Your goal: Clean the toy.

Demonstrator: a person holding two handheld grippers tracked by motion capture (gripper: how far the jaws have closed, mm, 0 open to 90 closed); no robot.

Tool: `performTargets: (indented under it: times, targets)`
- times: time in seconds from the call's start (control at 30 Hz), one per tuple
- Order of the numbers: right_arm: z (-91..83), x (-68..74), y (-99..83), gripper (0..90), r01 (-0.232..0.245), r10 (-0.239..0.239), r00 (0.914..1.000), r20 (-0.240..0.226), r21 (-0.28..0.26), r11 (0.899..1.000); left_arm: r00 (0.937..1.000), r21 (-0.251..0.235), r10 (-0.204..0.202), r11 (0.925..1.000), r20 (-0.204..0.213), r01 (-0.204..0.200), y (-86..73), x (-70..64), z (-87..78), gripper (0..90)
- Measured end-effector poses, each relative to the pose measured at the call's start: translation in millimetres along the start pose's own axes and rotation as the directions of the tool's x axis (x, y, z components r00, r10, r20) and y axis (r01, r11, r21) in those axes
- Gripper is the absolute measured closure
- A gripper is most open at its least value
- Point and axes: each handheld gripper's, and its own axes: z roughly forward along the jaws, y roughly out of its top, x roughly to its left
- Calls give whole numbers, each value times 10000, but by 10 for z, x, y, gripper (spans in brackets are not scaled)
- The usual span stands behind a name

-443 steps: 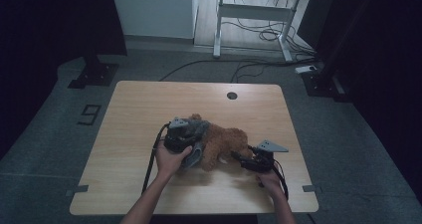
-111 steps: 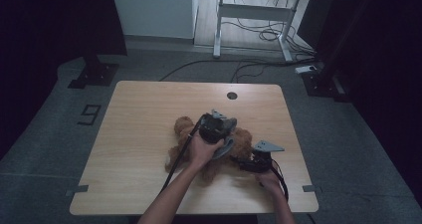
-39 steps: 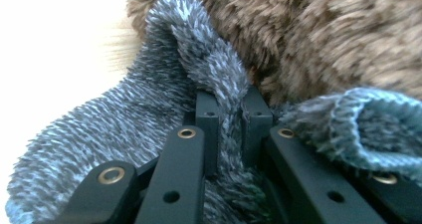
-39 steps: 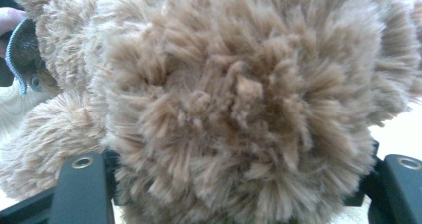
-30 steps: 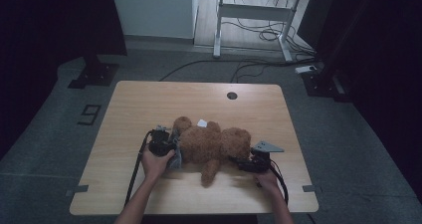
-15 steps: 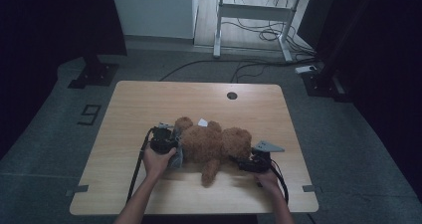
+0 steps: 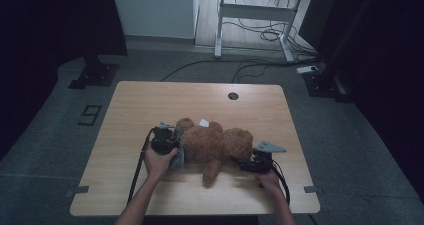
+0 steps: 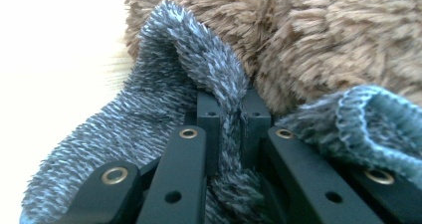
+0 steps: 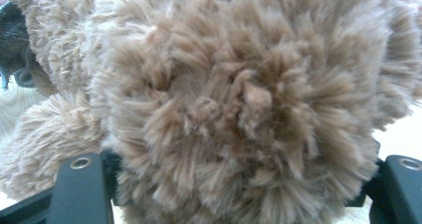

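A brown teddy bear lies across the wooden table, its head toward the right. My left gripper is at the bear's left end, shut on a fold of grey-blue knitted cloth that lies against the bear's fur. In the left gripper view, the fold is pinched between the jaws of the left gripper. My right gripper is at the bear's head, its jaws standing on either side of the fur and closed on it. The fur hides the tips of the right gripper.
A white tag sticks up from the bear's back. A round cable hole sits near the table's far edge. A desk frame with cables stands on the floor beyond. The table's near edge is close under both hands.
Over the last second the left gripper has shifted slightly right, tight against the bear's left end with the cloth. Earlier the left hand was over the bear's middle. The right gripper has stayed put.
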Motion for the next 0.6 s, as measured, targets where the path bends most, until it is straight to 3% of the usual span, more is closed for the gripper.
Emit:
performTargets:
  times: [0.6]
  targets:
    - [3,-4,-1,257,-85,85,9999,65,-29,10000,10000,-168,-89,9998,17,90,-10,-25,-15,827]
